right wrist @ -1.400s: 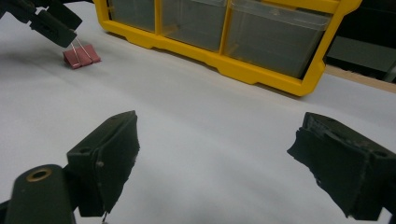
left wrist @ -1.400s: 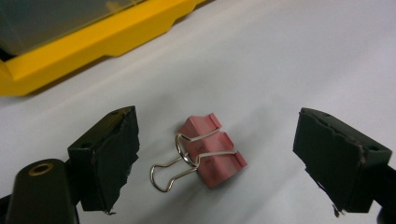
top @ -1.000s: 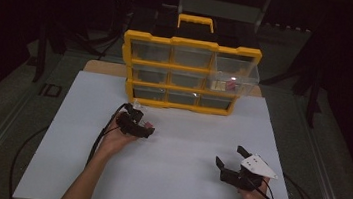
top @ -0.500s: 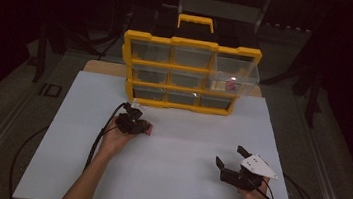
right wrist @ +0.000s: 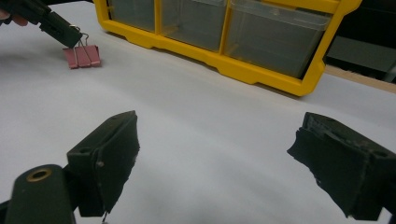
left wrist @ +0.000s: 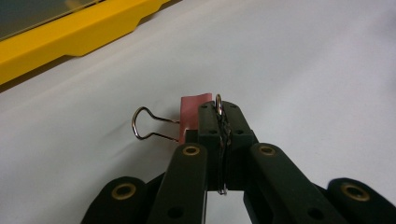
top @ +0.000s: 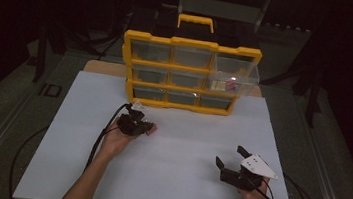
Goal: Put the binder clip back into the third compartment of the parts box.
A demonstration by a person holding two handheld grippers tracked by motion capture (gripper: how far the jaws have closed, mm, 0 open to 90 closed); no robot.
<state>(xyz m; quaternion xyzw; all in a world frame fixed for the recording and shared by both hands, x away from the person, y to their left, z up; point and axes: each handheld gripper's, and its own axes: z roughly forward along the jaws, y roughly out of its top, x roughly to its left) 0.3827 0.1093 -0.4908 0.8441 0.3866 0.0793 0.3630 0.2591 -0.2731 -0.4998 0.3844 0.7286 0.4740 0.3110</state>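
- The left tongs (left wrist: 219, 122) have just been closing and are now clenched on one wire loop of the pink clip (left wrist: 192, 112); the other loop sticks out free to the side.
- Gripping the thin loop rather than the body probably lets the clip be lifted and carried without springing it open.
- The clip (top: 150, 130) lies on the white desk (top: 180, 180), near the front of the yellow organizer (top: 189, 74) and well apart from the right tongs (top: 232, 157).
- The right tongs (right wrist: 212, 163) are released, jaws wide with nothing between them, resting low over the desk, likely waiting in reserve.
- One clear drawer (top: 234, 71) at the organizer's right stands pulled out, perhaps as the clip's destination; something small and reddish lies in it, too dim to identify.
- In the left gripper view the jaws hide most of the clip's body.
- Whether the clip touches the desk or is just raised cannot be told.
- The dark surroundings beyond the desk are hard to make out.
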